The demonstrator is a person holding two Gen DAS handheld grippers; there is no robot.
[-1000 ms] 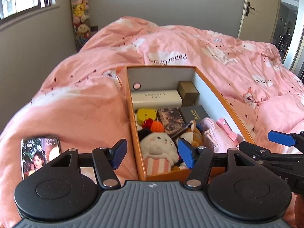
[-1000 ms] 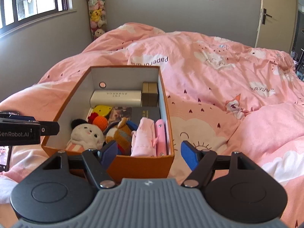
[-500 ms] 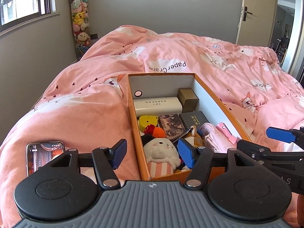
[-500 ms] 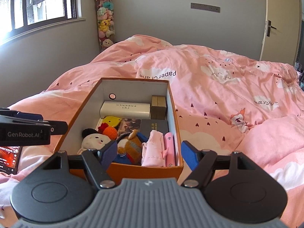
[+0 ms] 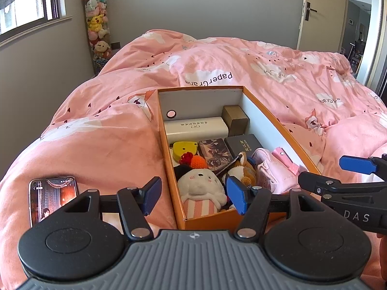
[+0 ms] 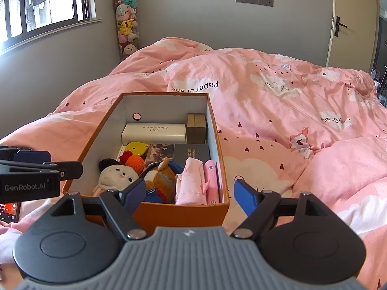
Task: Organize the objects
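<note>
— Where are you, and what lies before you?

— A bedroom with grey walls. My left hand-held gripper hangs released over the near end of an orange box, jaws spread, nothing between them. My right hand-held gripper is likewise spread wide and empty, its blue pads straddling the box's near right corner.

— And the box?

— It sits lidless on the bed, on a rumpled pink duvet printed with clouds and the words "PaperCrane". Inside: a white plush toy at the near left, an orange knitted piece and a yellow item behind it, a fox-coloured plush, folded pink cloth, and a pink stick-shaped object along the right wall. Farther back lie a dark booklet, a long white case and a small brown carton.

— Anything outside it?

— A phone, screen lit, rests on the duvet left of the box, near my left gripper.

— The room?

— A window on the left wall, a tall clear tube of stuffed toys in the far corner, a cream door at the right, ajar in the left view.
</note>
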